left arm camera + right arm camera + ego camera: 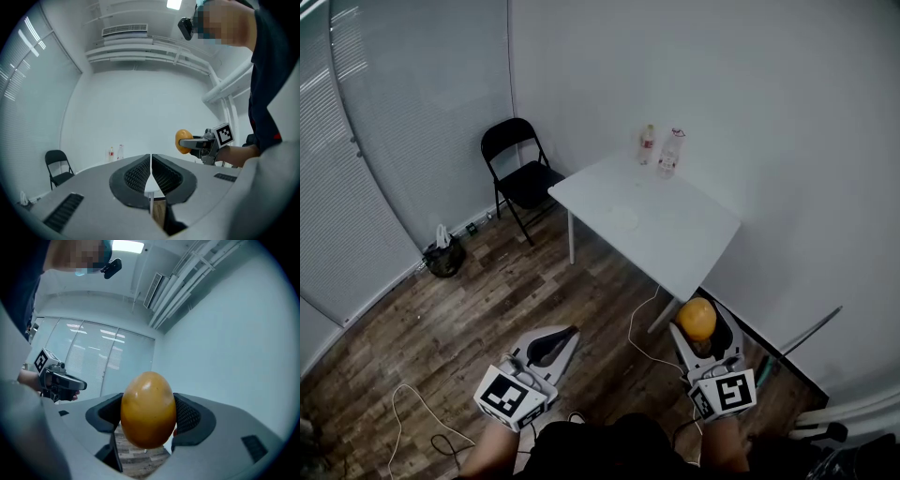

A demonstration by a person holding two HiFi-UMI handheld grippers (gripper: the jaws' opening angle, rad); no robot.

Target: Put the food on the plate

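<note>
So right now the food is picked up but nowhere near delivered. The right gripper (700, 334) has its jaws clamped on either side of a yellow-orange, egg-shaped fruit (148, 409). Could be a mango or an orange, honestly can't say, but it sits squarely between the ribbed pads and looks well centred. The left gripper (563, 335) has its jaws pressed together with nothing in them, just hanging out low beside the other one. Both are held up in the air over the wood floor (478, 300), well apart from the white table (680, 239) ahead. On the far end of the table there are two bottles (660, 150) near the wall, and there's a faint pale round shape (623, 218) around the middle of the top that I'd guess is the plate, though it's white on white so I can't be sure. My read is that this is the carry step: grab done, drop-off not started. The next move calls for walking up to the table, bringing the fruit over that round shape, lowering it until it touches, and only then letting the jaws spread. It's a round thing, so releasing from any height would probably let it roll off. A black folding chair (520, 173) sits off to the left, out of the way.
</note>
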